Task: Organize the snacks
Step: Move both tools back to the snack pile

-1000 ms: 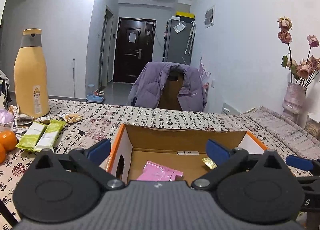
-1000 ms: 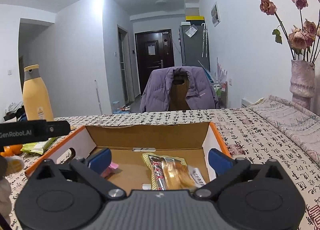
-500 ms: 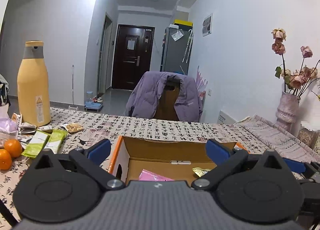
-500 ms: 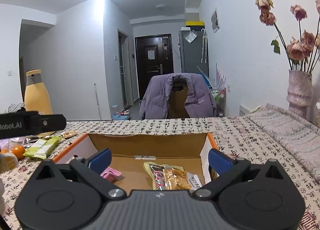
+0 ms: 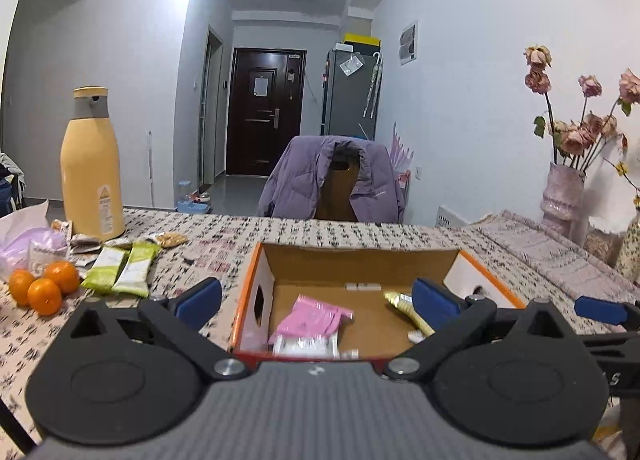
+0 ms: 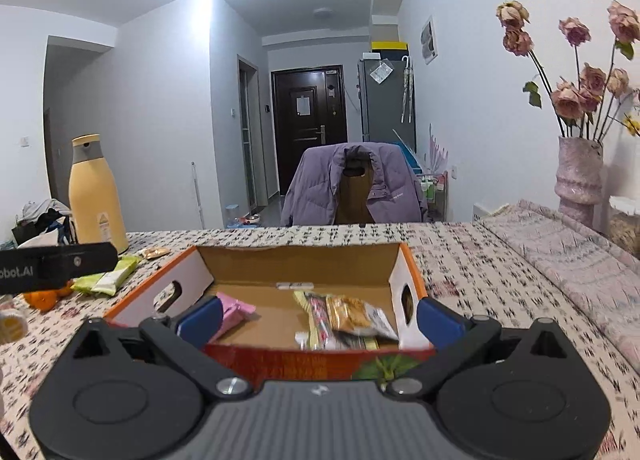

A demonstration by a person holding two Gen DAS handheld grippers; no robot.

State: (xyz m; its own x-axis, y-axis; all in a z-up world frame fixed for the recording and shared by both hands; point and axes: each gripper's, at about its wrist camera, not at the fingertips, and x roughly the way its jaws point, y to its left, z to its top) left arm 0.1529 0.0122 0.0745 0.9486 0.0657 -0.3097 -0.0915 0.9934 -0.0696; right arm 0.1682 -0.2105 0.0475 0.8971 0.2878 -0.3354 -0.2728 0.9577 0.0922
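Patterned tablecloth (image 5: 320, 232) supports an open cardboard box (image 6: 304, 260) holding a pink packet (image 5: 312, 320) and snack packets (image 6: 344, 316). Left gripper (image 5: 316, 300) and right gripper (image 6: 320, 318) hover spread, empty. Green packets (image 5: 120, 268) lie left of the box.

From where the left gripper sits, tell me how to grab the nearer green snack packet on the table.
Take the nearer green packet across its narrow width at mid-length, coming down from above. It lies flat on the tablecloth beside its twin, its outer long edge free. The left gripper looks open wide enough.
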